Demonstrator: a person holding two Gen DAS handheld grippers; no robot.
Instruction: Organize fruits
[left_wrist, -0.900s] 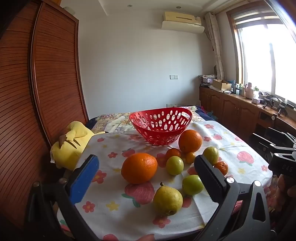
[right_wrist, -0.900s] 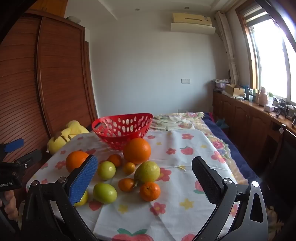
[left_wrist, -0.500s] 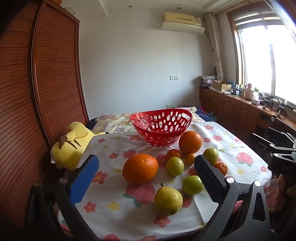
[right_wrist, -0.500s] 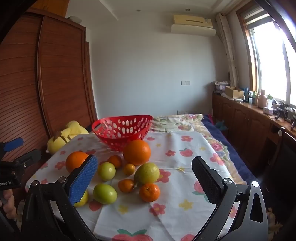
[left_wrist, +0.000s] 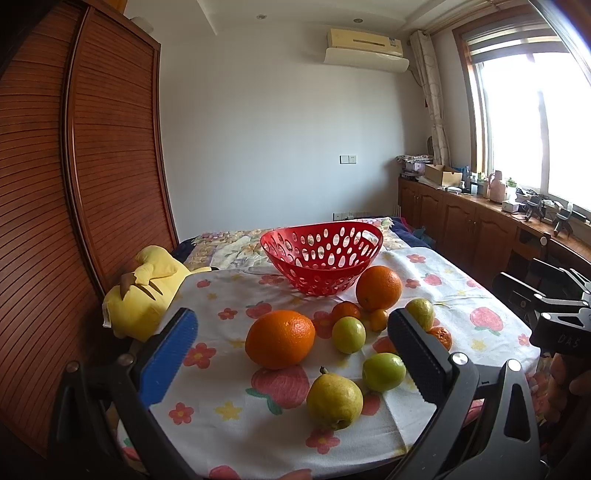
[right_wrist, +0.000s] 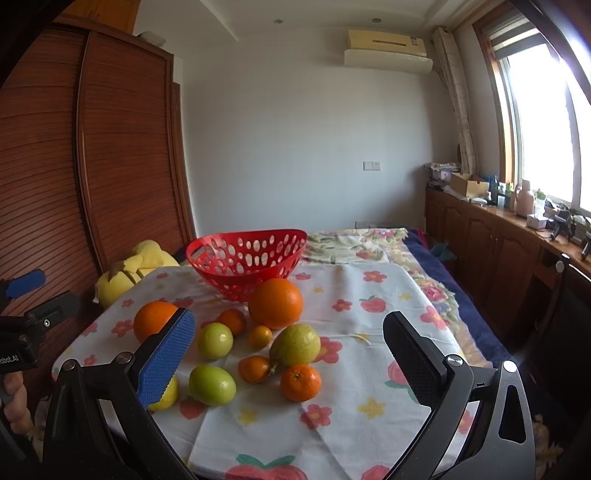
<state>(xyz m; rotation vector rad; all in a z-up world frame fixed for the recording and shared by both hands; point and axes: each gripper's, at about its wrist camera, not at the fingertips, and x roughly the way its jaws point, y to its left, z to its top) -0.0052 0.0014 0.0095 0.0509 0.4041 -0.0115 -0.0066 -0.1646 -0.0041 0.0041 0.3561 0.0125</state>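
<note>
- Sitting at the far end of a flower-and-strawberry printed tablecloth (left_wrist: 229, 402), a red perforated basket (left_wrist: 321, 258) holds nothing that can be seen through its holes or over its rim.
- All the fruit lies loose on the cloth in front of the basket.
- A large orange (left_wrist: 378, 288) rests just beside the basket's near right wall, and a second large orange (left_wrist: 280, 339) lies nearer the left wrist camera.
- Between and around them are two green round fruits (left_wrist: 348, 335) (left_wrist: 383, 371), a yellow pear (left_wrist: 334, 400) closest to the table's near edge, a yellow-green pear (right_wrist: 294, 344), and several small tangerines, one at (right_wrist: 300, 382).
- A yellow plush toy (left_wrist: 144, 291) slumps at the table's left side, against a slatted wooden wardrobe (left_wrist: 74, 184).
- The left gripper (left_wrist: 291, 354) hovers over the near left corner of the table, its jaws spread wide with nothing between them; the near orange and the pear appear framed in the gap.
- The right gripper (right_wrist: 288, 354) hovers over the near edge further right, jaws likewise spread wide and gripping nothing, looking over the cluster of small fruit.
- Each gripper's black body shows at the edge of the other's view, held by a partly visible hand (right_wrist: 13, 402).
</note>
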